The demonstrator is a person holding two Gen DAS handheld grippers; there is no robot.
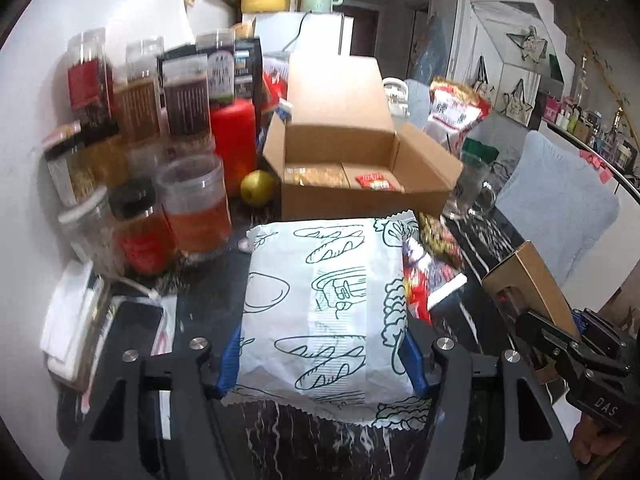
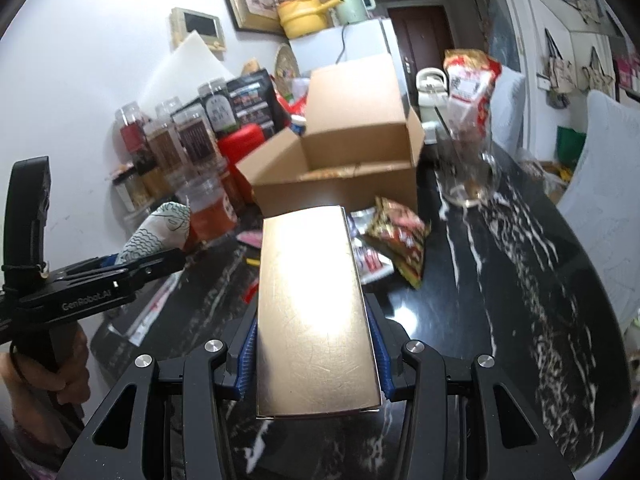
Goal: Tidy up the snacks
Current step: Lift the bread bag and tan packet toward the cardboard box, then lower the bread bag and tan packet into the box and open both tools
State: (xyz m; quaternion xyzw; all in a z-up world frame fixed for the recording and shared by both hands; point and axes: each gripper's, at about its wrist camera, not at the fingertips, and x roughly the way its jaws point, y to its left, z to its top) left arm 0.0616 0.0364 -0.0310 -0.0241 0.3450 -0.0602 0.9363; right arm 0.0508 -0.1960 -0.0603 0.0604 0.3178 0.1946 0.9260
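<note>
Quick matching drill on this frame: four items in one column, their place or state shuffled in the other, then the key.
Items:
1. white bread-print packet
2. gold box
3. cardboard box
4. yellow-green fruit

Places or states:
A. on the table, flaps open, snacks inside
B. clamped in the right gripper
C. on the table between the red canister and the cardboard box
D. clamped in the left gripper

Pairs: 1-D, 2-B, 3-A, 4-C
</note>
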